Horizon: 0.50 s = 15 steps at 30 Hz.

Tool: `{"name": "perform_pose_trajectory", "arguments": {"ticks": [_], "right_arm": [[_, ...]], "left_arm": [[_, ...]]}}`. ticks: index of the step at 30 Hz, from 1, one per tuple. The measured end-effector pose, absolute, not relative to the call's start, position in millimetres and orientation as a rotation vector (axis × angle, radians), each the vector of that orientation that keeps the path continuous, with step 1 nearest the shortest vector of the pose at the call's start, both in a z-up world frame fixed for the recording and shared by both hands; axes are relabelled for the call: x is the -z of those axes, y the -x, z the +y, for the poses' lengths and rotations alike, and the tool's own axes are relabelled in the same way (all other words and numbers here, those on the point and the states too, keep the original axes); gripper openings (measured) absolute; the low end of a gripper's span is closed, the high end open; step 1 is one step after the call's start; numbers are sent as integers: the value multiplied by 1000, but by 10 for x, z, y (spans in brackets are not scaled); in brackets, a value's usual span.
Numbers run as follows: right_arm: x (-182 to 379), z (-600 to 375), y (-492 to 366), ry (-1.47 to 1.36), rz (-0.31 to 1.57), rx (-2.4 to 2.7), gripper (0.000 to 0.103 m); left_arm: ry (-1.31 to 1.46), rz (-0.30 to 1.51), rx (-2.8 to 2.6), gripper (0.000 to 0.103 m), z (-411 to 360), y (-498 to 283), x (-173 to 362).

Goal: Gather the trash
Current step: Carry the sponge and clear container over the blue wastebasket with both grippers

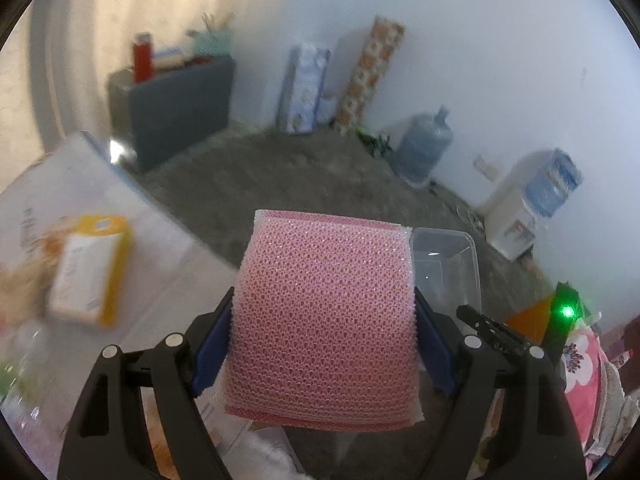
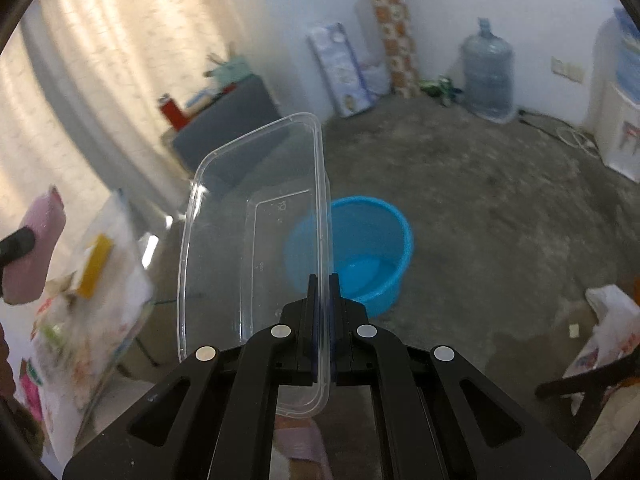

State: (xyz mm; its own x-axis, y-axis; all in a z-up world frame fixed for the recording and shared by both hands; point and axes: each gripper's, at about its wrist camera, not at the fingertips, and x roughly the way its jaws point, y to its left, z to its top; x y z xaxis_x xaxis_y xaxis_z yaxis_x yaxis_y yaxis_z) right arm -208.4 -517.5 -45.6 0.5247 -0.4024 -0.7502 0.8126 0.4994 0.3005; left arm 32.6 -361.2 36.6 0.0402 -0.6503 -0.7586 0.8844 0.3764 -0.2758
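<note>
Bare concrete floor under white walls, with a blue tub as landmark. Carrying step, by the look of it. Clear plastic tray pinched by its rim in the clenched jaws of the right gripper, hanging edge-on in front of the tub and partly covering its left side. Pink mesh sponge grasped across its width between the wide-set jaws of the left gripper, up in the air, well left of the tub. Further left of the tub, a worktop under a printed cloth, with a yellow carton lying on it. Beyond the tub, a large water bottle against the wall. Next, probably: bring both loads over the tub's mouth, then release, tray first since nearer; sponge side needing the longer swing across.
</note>
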Motion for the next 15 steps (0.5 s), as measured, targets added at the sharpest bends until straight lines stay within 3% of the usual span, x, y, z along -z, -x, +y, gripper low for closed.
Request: {"name": "perform_pose_trajectory", "arguments": {"ticks": [15], "right_arm": [[1309,-6051,1876,-809,812,868,2]], "left_arm": [[-623,1236,1050,79,-5816,-303,1010]]}}
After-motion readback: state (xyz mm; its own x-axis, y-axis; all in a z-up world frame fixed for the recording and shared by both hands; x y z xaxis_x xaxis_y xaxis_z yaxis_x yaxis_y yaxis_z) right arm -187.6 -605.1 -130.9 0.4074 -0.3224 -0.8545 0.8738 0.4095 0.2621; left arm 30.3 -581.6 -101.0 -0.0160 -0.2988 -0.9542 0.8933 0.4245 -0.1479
